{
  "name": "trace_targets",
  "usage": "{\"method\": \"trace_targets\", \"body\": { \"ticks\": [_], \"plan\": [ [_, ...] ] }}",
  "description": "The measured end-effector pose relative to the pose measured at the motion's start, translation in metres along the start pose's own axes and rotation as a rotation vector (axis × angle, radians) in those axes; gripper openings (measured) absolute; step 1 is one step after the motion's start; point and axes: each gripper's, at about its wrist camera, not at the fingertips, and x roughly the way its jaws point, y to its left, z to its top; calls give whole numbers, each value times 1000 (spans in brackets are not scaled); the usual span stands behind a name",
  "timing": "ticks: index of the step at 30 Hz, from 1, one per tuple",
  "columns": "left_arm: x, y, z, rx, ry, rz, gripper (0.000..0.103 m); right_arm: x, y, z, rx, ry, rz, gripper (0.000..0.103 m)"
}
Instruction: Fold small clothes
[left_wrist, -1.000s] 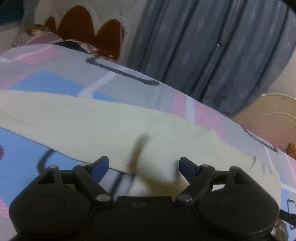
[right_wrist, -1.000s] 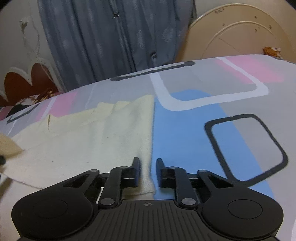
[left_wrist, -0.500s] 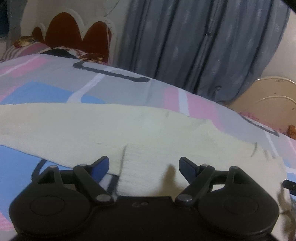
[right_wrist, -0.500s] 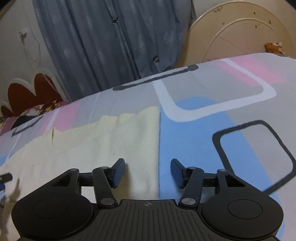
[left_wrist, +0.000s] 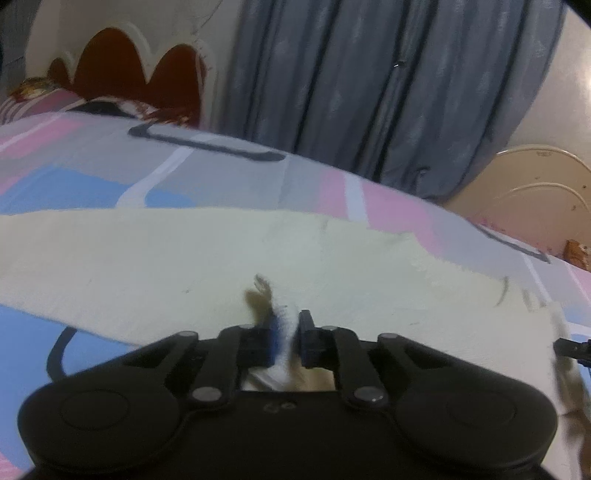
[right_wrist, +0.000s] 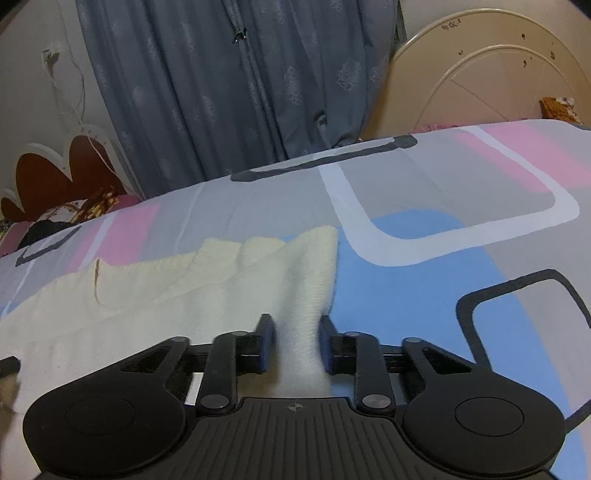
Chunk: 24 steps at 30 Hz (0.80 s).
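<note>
Cream, ribbed knit cloth, a small pale-yellow garment (left_wrist: 207, 258), spread flat across the patterned grey, pink and blue bedsheet (right_wrist: 443, 258), reaching from 9 o'clock to 3 o'clock in the left wrist view. Laid flat, most likely, so that edges can be found and lifted cleanly.

Left gripper (left_wrist: 287, 334) drawn nearly together at the near hem, pinching a bunched tuft of the cream cloth between its blue-padded fingers; a small peak of fabric poking up at 12 o'clock from the pads. Gripped at the edge rather than mid-panel, probably so a whole layer can be carried over in one sweep.

Right gripper (right_wrist: 295, 341) narrowed around a raised ridge of the same garment, right at its 3 o'clock border where cream meets blue sheet. Pads touching the fabric on both sides, or all but; looks like a pinch, though how firm cannot be told. Collar-like notch and a loose thread visible toward 10 o'clock in that view.

Two holds on the near hem, well apart: a sensible setup for lifting and folding toward 12 o'clock without skewing. Risk, as a judgement: thin tuft on the left slipping free once tension comes on.

Beyond the bed, grey-blue patterned curtain (right_wrist: 236, 92) at 12 o'clock, scalloped red-brown headboard (left_wrist: 144, 70) at 10 o'clock.
</note>
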Motion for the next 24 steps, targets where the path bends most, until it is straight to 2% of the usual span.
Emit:
{"method": "trace_targets", "body": {
  "ticks": [2,8,10,14,15,16,17,18,21,22,23,24],
  "plan": [
    [-6,-6,3,15,-35,-22,8,-2,-3,1,8,-6,1,11],
    [-10,-14,23,24,-156,-21,8,-8,-8,2,4,-38,-44,7],
    [0,-11,22,21,-128,-3,8,-8,-11,1,17,-37,-64,4],
    [20,-2,7,55,-46,51,8,-10,-12,2,27,-30,-36,5],
    [21,0,4,56,-32,54,9,-11,-14,4,41,-22,-15,6],
    [20,2,2,57,-31,55,10,-12,-16,5,52,-13,1,16],
    [18,3,2,63,-33,59,11,-13,-18,5,58,-10,15,33],
    [19,2,2,76,-27,67,15,-13,-18,5,57,-8,16,38],
    [21,0,3,92,-7,103,25,-8,-19,4,53,22,12,39],
    [20,0,4,90,-1,107,28,-7,-16,3,37,26,-14,39],
    [18,1,6,86,4,113,39,-6,-13,2,10,20,-53,38],
    [16,3,7,77,10,116,65,-7,-10,1,-2,14,-81,38]
  ]
}}
